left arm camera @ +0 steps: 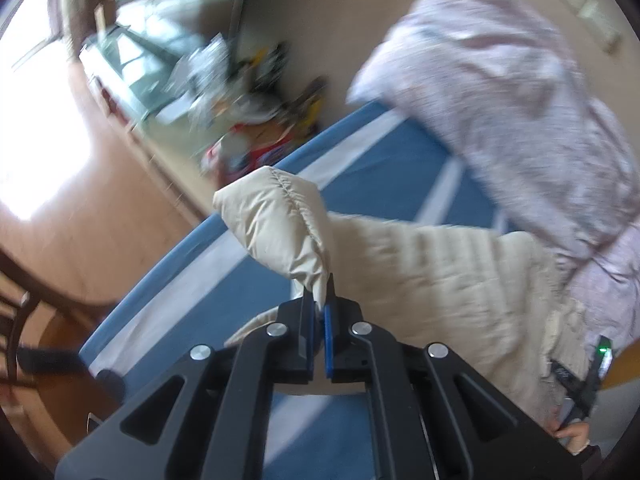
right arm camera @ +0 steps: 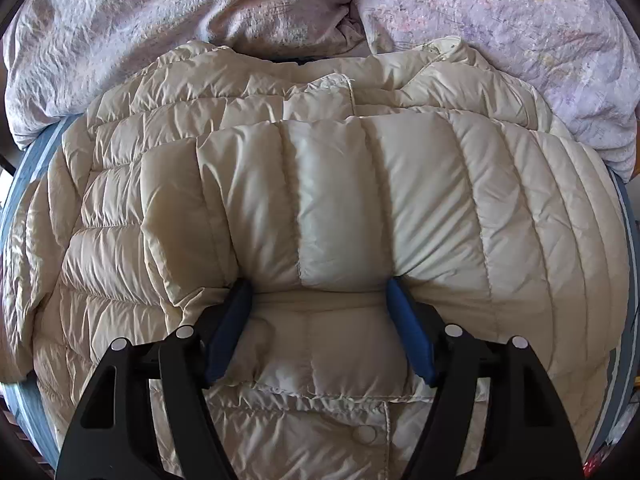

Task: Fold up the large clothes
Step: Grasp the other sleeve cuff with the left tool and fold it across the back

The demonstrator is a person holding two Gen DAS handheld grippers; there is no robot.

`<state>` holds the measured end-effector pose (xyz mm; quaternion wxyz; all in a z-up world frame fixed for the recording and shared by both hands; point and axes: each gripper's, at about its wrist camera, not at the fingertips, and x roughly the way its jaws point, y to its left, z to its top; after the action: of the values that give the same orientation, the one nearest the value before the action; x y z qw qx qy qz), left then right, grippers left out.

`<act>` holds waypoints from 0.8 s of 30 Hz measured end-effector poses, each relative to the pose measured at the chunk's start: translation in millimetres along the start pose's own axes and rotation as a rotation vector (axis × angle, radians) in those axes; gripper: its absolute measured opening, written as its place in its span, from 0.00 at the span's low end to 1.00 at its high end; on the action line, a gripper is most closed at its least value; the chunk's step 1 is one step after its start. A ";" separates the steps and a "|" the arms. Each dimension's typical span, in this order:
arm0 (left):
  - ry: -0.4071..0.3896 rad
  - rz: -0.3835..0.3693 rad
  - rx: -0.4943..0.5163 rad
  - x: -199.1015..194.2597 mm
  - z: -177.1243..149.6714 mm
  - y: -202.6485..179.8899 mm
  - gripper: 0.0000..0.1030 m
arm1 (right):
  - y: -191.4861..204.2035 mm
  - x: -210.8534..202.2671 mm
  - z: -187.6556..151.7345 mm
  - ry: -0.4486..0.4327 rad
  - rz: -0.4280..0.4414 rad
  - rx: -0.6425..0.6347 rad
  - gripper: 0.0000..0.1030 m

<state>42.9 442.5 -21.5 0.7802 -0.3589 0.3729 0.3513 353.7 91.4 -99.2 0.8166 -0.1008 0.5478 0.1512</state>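
Note:
A cream quilted puffer jacket (right arm camera: 460, 184) lies spread on a blue bed sheet (left arm camera: 380, 156). My left gripper (left arm camera: 319, 292) is shut on the edge of one sleeve, whose elastic cuff (left arm camera: 276, 216) stands up above the fingers, lifted off the bed. The rest of the jacket (left arm camera: 440, 280) trails to the right behind it. My right gripper (right arm camera: 316, 292) points down onto the jacket with its jaws wide. Both blue pads (right arm camera: 408, 332) press into the sides of a folded, puffy sleeve section (right arm camera: 332, 216) lying across the body.
A crumpled lilac duvet (right arm camera: 200, 12) is heaped along the far side of the bed, touching the jacket's top edge. A wooden chair (left arm camera: 24, 312) and floor clutter (left arm camera: 256, 120) lie beyond the bed's edge. A person's hand (left arm camera: 574, 438) shows at the lower right.

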 end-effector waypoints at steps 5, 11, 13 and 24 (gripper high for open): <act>-0.073 -0.133 0.105 -34.2 11.5 -88.4 0.03 | -6.6 -3.6 -0.4 0.007 0.053 -0.048 0.72; -0.089 -0.259 0.254 -54.6 -10.2 -202.3 0.03 | -29.5 -24.9 -7.5 -0.009 0.138 -0.073 0.80; -0.073 -0.297 0.304 -53.7 -24.3 -241.8 0.03 | -40.7 -36.7 -11.0 -0.042 0.147 -0.077 0.81; 0.088 -0.409 0.459 -16.7 -115.8 -370.8 0.03 | -104.5 -72.0 -36.1 -0.122 0.107 -0.070 0.83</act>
<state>299.3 158.9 49.1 0.8785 -0.2558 0.3961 0.0774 334.3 -28.0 -46.5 0.8352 -0.0905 0.4959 0.2198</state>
